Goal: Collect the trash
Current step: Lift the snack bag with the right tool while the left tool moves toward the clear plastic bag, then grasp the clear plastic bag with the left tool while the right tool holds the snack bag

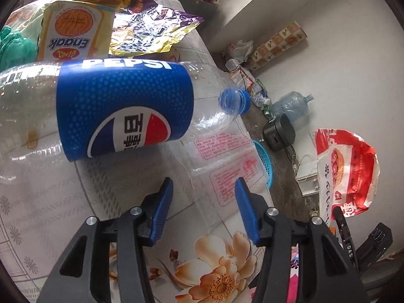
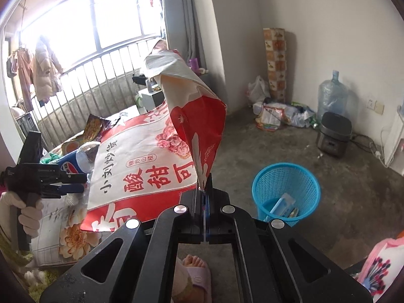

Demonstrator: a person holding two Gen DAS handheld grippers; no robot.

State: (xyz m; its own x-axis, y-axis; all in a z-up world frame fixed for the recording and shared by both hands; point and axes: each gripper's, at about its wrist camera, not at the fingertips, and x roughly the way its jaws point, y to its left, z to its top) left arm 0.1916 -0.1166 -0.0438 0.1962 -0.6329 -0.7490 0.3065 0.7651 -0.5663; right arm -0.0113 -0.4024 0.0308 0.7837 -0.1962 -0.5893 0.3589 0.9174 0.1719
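Clamped between the shut jaws of the right gripper (image 2: 205, 189), a large red-and-white snack bag (image 2: 141, 161) hangs left of a blue mesh basket (image 2: 285, 192) on the floor. Ahead of the left gripper (image 1: 203, 208), its blue fingers (image 1: 164, 207) apart, lies an empty Pepsi bottle (image 1: 121, 111).

Daylight pours in through the big window (image 2: 101, 17) in the right wrist view and blows it out to plain white — the coats (image 2: 38, 68) hung beside it fade in the glare. The walls and concrete floor (image 2: 290, 151) are evenly lit, with soft shadows. Both views are sharp in the middle, bending hard toward dark rounded corners. The foil wrapper (image 1: 151, 25) throws bright glints.
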